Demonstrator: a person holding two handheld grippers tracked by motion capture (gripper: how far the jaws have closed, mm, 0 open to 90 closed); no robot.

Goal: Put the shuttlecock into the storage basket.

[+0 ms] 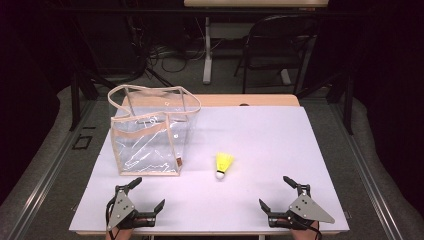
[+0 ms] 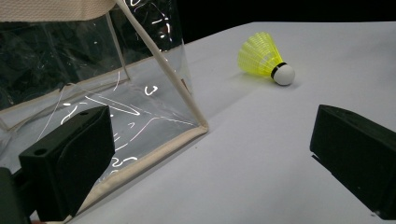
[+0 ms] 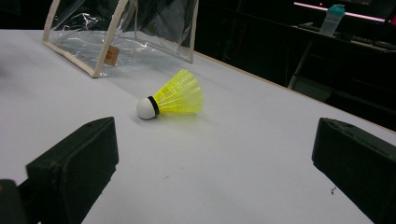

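A yellow shuttlecock [image 1: 223, 164] with a white cork lies on its side on the white table [image 1: 260, 140], cork toward the front edge. Left of it stands a clear plastic bag [image 1: 150, 132] with beige trim, open at the top and with nothing inside. My left gripper [image 1: 148, 193] rests open at the front left, just in front of the bag [image 2: 107, 84]; the shuttlecock [image 2: 266, 59] lies ahead to its right. Open and with nothing between its jaws, my right gripper [image 1: 273, 190] sits at the front right, facing the shuttlecock [image 3: 175, 96] and the bag [image 3: 121, 32] behind it.
A folding chair [image 1: 280, 45] and a white desk leg [image 1: 207, 47] stand on the floor beyond the table's far edge, with cables around them. A bottle [image 3: 332, 19] sits on a dark bench in the background.
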